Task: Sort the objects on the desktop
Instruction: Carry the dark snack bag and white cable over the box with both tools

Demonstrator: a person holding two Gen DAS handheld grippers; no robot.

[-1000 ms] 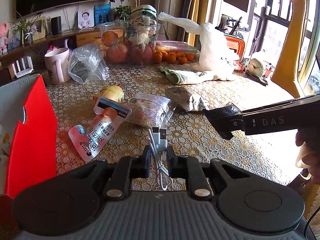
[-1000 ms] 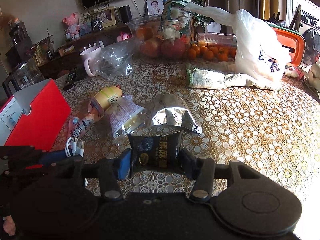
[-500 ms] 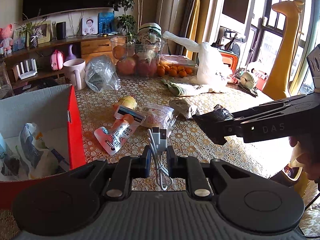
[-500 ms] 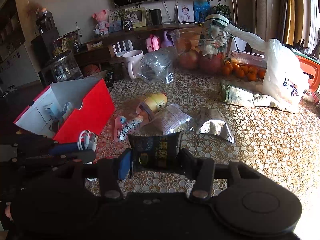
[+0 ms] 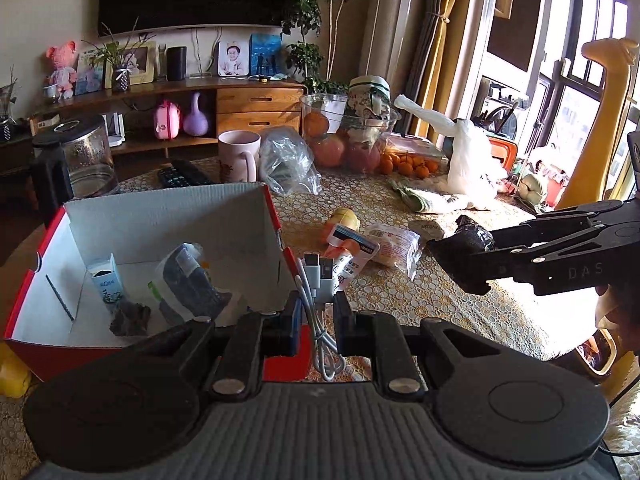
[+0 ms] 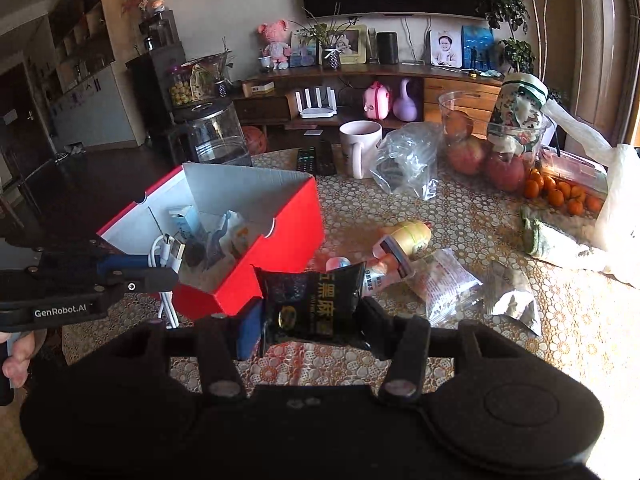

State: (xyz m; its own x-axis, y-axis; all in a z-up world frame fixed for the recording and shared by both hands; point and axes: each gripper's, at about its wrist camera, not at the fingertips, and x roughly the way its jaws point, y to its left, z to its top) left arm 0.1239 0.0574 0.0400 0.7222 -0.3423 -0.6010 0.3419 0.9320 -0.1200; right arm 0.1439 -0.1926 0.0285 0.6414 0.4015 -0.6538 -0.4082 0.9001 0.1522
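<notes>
My left gripper (image 5: 316, 312) is shut on a coiled white USB cable (image 5: 318, 280) and holds it above the near right corner of the open red box (image 5: 280, 232). The cable (image 6: 166, 252) and left gripper (image 6: 160, 276) also show in the right wrist view by the red box (image 6: 288, 224). My right gripper (image 6: 308, 316) is shut on a black snack packet (image 6: 312, 300), held above the table right of the box; the packet also shows in the left wrist view (image 5: 468, 236). Several small packets (image 5: 184, 280) lie inside the box.
On the patterned tablecloth (image 6: 520, 360) lie a tube (image 6: 380, 272), a yellow bottle (image 6: 412, 236), a clear packet (image 6: 448, 284) and a silver packet (image 6: 512, 296). Behind stand a mug (image 6: 360, 148), plastic bag (image 6: 408, 164), fruit bowl (image 6: 488, 144), oranges (image 6: 560, 192) and remote (image 6: 316, 156).
Both grippers have risen and swung left toward the red box, each still holding its item. The box's inside has come into view.
</notes>
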